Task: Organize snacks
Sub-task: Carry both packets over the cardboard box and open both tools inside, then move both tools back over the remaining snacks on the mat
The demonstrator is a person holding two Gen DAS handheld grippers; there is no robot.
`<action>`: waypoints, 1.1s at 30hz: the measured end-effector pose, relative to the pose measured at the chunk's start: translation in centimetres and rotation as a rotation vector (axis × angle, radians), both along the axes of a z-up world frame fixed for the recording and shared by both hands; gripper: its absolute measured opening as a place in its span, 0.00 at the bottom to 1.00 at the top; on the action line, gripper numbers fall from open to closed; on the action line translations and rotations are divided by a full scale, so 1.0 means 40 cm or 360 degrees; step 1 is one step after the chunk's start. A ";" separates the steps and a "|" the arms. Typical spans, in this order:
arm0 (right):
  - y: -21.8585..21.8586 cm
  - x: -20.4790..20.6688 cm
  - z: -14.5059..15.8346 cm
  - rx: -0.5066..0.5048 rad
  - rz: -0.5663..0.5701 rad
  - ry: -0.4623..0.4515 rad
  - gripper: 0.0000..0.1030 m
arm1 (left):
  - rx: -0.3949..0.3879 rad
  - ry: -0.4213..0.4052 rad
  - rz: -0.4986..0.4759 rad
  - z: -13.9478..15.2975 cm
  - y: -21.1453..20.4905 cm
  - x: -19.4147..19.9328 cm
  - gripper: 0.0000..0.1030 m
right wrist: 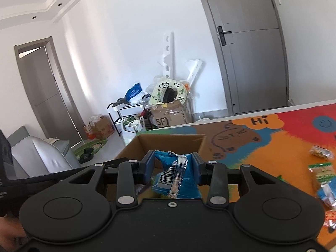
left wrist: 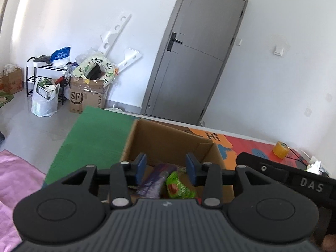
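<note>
Snack packet, blue (right wrist: pixel 175 173), crumpled, barcode and silver seam facing the camera, is pinched between the two blue pads of the right gripper (right wrist: pixel 173 169); the pads press its sides. Directly ahead of and below that gripper stands the open cardboard box (right wrist: pixel 168 145) on the patterned play mat (right wrist: pixel 262 147). Left gripper (left wrist: pixel 166 168) hangs over the same box (left wrist: pixel 168 140), its jaws parted with nothing between them; beneath the gap lie a green packet (left wrist: pixel 179 187) and a purple packet (left wrist: pixel 153 180) on the box floor. The right gripper's black body (left wrist: pixel 294 176) shows just to the right of the left one. To the right of the right gripper, loose snack packets (right wrist: pixel 321 174) lie scattered on the mat, well apart from the box. A yellow tape roll (left wrist: pixel 280 149) sits far right of the left gripper. Beyond the table edge: an SF carton (left wrist: pixel 86 98), a white bag (left wrist: pixel 45 100), a black rack (left wrist: pixel 42 73) and a grey door (left wrist: pixel 195 63). Nothing stands between either gripper and the box opening.
</note>
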State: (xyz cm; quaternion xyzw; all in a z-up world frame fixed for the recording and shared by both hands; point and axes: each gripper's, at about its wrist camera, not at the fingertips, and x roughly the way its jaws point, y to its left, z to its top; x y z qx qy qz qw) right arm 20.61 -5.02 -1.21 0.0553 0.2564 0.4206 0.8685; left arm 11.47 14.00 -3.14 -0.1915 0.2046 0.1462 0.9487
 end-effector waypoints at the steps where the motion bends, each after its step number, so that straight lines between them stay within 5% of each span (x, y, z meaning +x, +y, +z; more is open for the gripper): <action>1: 0.008 0.001 0.002 0.0007 0.0007 0.0000 0.37 | 0.0001 -0.0002 0.0011 0.002 0.006 -0.004 0.39; 8: 0.036 0.013 0.022 0.0100 0.0038 -0.0026 0.41 | 0.0019 -0.0005 0.0066 0.015 0.023 -0.018 0.49; 11: 0.022 0.012 0.021 0.0115 0.0031 -0.0005 0.61 | 0.0016 -0.0004 0.0067 0.015 0.020 -0.019 0.59; 17: -0.034 0.012 0.007 0.0090 -0.0043 0.0035 0.61 | 0.0033 0.0002 0.0062 0.021 -0.007 -0.014 0.73; 33: -0.213 -0.006 -0.042 0.0032 -0.0257 0.0094 0.81 | 0.0121 0.0027 -0.0026 0.028 -0.150 0.009 0.87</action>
